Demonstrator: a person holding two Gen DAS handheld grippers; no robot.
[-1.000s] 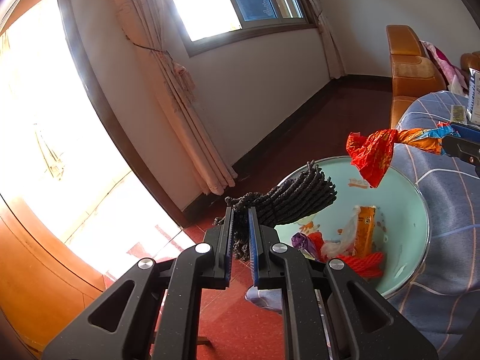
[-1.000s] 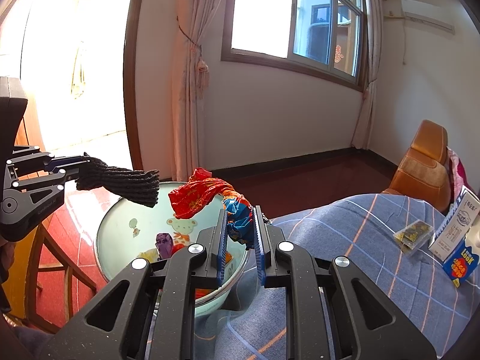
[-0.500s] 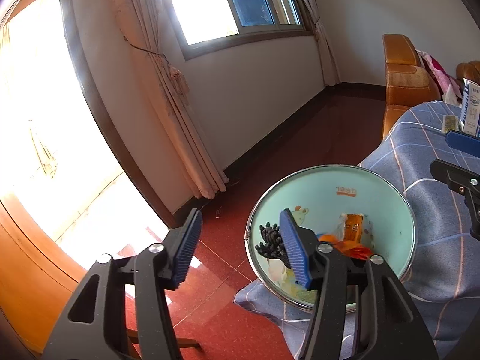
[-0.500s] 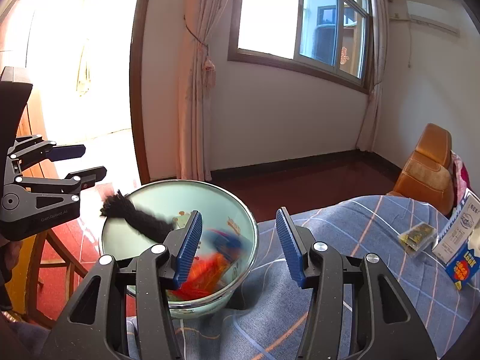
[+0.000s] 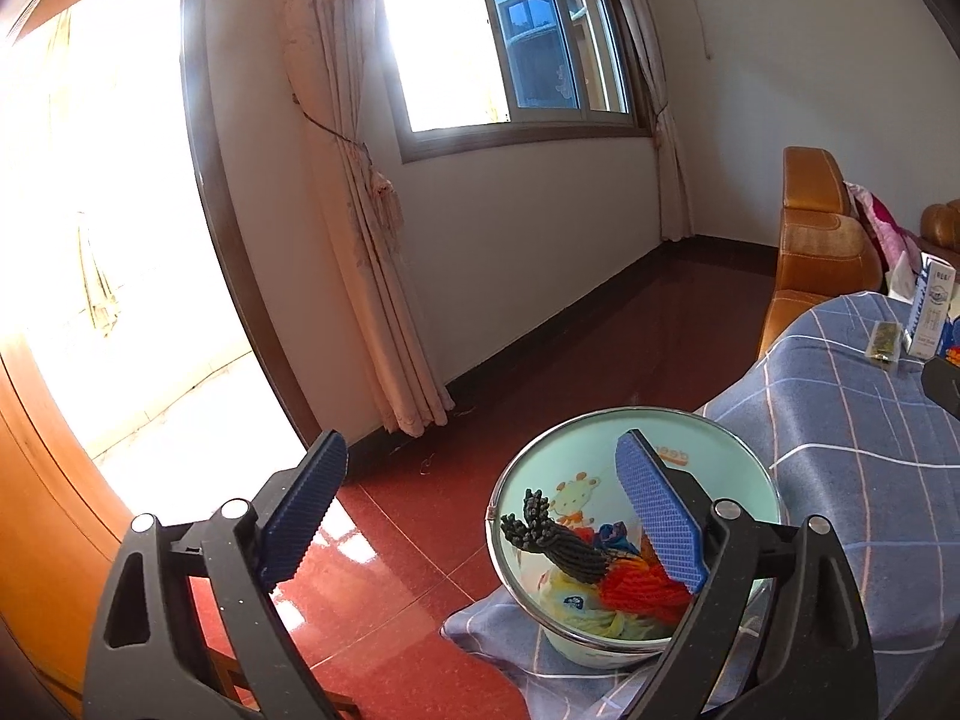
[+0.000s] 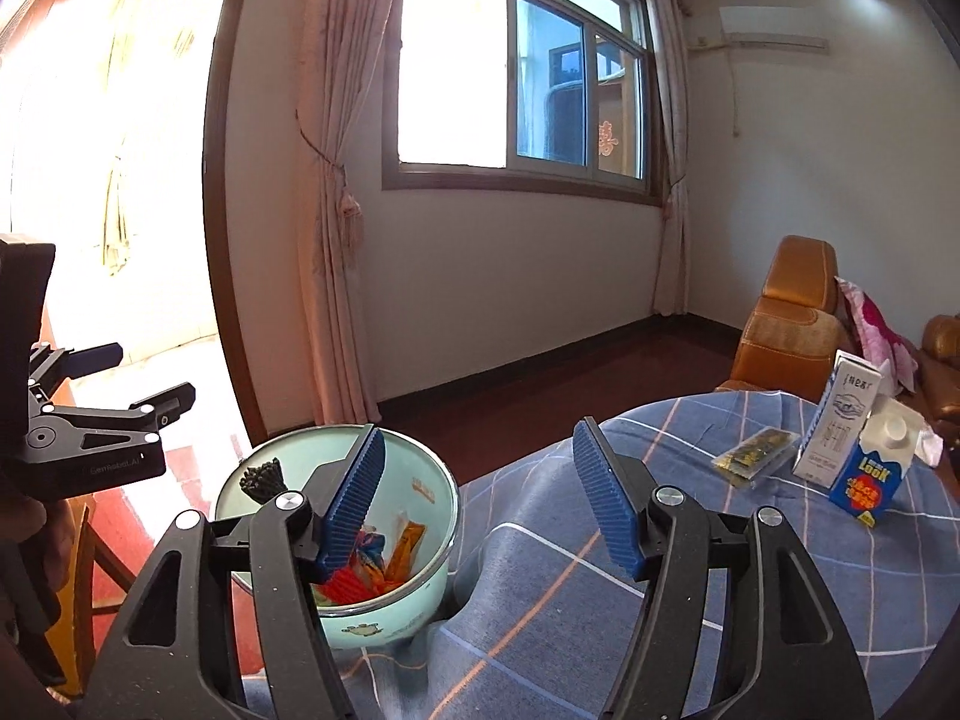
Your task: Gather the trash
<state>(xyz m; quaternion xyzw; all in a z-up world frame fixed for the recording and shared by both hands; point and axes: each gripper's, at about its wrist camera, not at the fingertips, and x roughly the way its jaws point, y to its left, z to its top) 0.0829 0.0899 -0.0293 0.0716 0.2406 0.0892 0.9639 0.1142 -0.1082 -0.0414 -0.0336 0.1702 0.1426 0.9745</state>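
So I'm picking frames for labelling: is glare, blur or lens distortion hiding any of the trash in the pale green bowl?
Left wrist view: the doorway on the left is blown out white, straight edges bow, yet the pale green enamel bowl and black knitted rag are sharp. Right wrist view: same glare at left; the open right gripper hides part of the bowl's contents; the blue milk carton is readable.

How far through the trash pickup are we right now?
Done: the black knitted piece and the crumpled wrappers lie in the mint bowl. In hand: nothing; the left tongs and right tongs have just been opening and stand empty. Left: on the checked cloth a clear packet, a white carton and a blue carton remain, if they count as trash.
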